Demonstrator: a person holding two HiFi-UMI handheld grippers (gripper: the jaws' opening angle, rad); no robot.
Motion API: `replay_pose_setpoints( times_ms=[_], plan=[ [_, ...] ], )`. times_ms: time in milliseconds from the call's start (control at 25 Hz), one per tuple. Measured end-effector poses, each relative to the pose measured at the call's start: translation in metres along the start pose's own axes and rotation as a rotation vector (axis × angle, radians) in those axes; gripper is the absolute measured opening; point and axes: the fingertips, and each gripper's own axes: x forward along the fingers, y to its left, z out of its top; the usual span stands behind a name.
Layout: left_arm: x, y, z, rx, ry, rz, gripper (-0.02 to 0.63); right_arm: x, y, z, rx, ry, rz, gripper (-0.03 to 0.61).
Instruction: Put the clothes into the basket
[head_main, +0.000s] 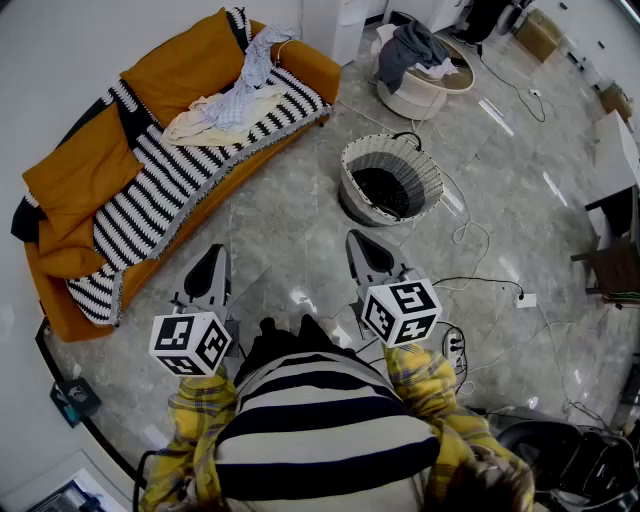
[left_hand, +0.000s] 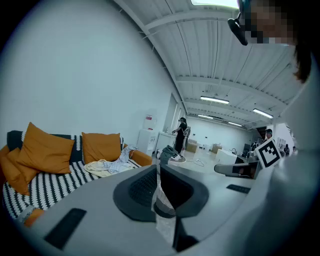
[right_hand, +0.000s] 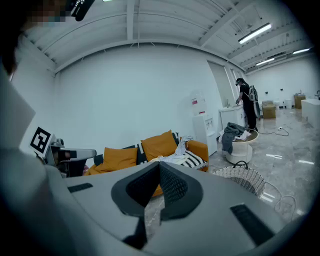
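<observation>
A heap of light clothes lies on the orange sofa with its striped throw, at the upper left. The woven basket stands on the floor right of the sofa, and its inside looks dark. Both grippers hover low over the floor in front of me. My left gripper points toward the sofa, shut with nothing in it. My right gripper points at the basket, shut and bare too. The left gripper view shows the clothes beyond its closed tips. The right gripper view shows the basket past its tips.
A low round stand at the back carries more grey and white clothes. Cables trail over the grey floor right of the basket. A person stands far off by a counter. Dark furniture stands at the right edge.
</observation>
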Motion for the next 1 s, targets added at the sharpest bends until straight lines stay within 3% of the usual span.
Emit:
replay_pose_setpoints(
  times_ms=[520,1000],
  plan=[
    [0.020,-0.024,-0.007,-0.065,0.009,-0.013,0.035,0.000,-0.018,-0.001,-0.002,0.014,0.037,0.026],
    [0.030,-0.051,-0.025,-0.074,0.036,0.014,0.035,0.012,-0.022,-0.020,0.024,0.065,0.170,0.026]
  ],
)
